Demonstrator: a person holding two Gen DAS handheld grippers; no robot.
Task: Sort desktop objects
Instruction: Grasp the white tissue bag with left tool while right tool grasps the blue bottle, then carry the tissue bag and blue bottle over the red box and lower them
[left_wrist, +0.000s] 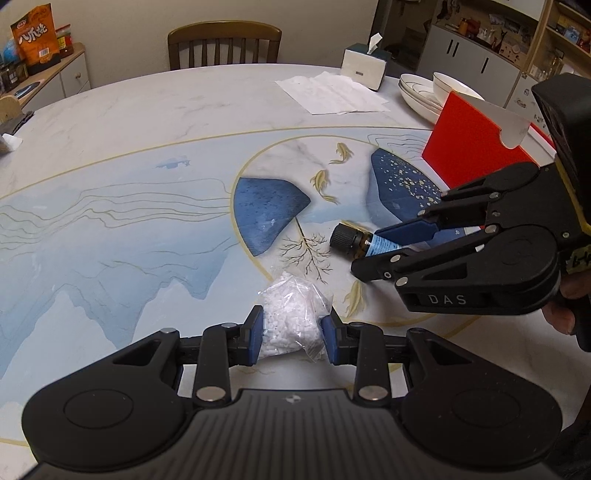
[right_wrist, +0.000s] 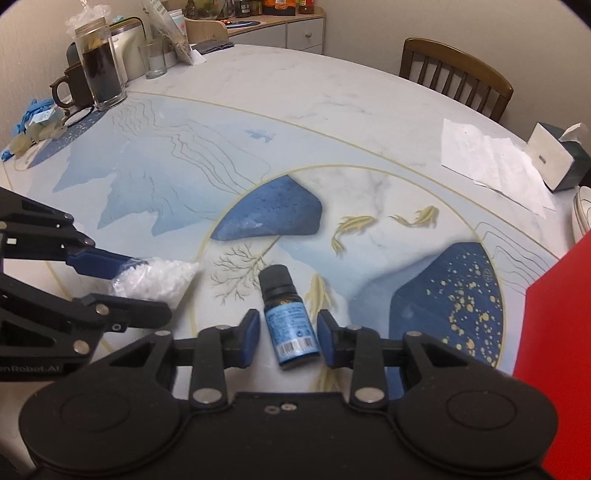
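Note:
A clear bag of white pellets (left_wrist: 291, 314) lies on the painted round table (left_wrist: 129, 229), and my left gripper (left_wrist: 292, 332) is shut on it, both blue pads pressing into its sides. From the right wrist view the same bag (right_wrist: 159, 277) shows at the left, in the left gripper (right_wrist: 155, 291). A small dark bottle with a blue label (right_wrist: 291, 325) lies on its side, black cap pointing away. My right gripper (right_wrist: 284, 332) straddles it, with a thin gap at each pad. The left wrist view has this bottle (left_wrist: 347, 238) between the right gripper's (left_wrist: 365, 251) fingers.
A red box with a white flap (left_wrist: 472, 147) stands at the right, close behind the right gripper. Stacked white plates (left_wrist: 421, 92), a tissue box (left_wrist: 364, 66) and paper sheets (left_wrist: 332, 94) lie at the far right. A tall glass jar (right_wrist: 101, 70) and mug (right_wrist: 70, 86) crowd the far left.

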